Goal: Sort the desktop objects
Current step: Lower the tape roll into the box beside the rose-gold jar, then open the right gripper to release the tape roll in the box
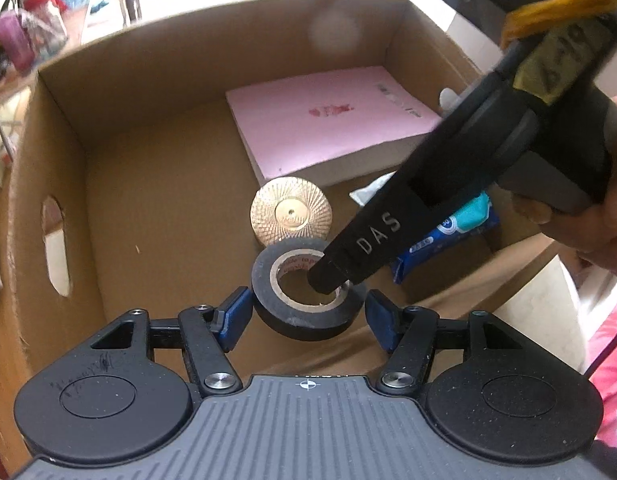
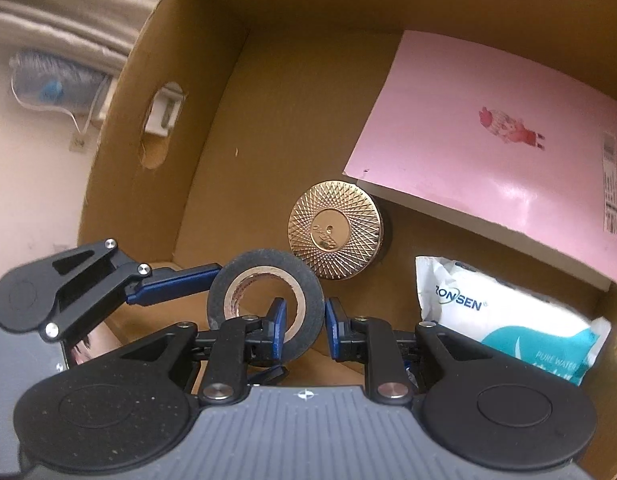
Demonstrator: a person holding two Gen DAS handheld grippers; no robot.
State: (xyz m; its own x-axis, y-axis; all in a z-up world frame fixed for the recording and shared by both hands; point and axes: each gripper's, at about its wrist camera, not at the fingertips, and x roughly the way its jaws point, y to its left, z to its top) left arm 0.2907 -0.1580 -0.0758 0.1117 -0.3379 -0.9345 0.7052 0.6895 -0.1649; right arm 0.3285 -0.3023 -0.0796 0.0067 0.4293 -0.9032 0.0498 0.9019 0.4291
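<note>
A black tape roll [image 1: 308, 322] [image 2: 264, 262] hangs low inside a cardboard box [image 1: 148, 80] [image 2: 268, 80]. My right gripper [image 2: 304, 328] is shut on the roll's wall, with one finger through the hole and the other outside. In the left wrist view the right gripper [image 1: 328, 280] comes in from the upper right and dips into the hole. My left gripper [image 1: 308, 312] straddles the roll. Its blue pads stand close beside the two outer sides, seemingly a hair off. One left finger [image 2: 172, 284] shows at the roll's left edge.
On the box floor lie a pink book [image 1: 320, 124] [image 2: 488, 152], a round gold lid [image 1: 291, 211] [image 2: 335, 230] and a wet-wipes pack [image 1: 448, 236] [image 2: 508, 312]. The box's left wall has a handle hole [image 1: 54, 240]. A person's hand [image 1: 604, 220] holds the right gripper.
</note>
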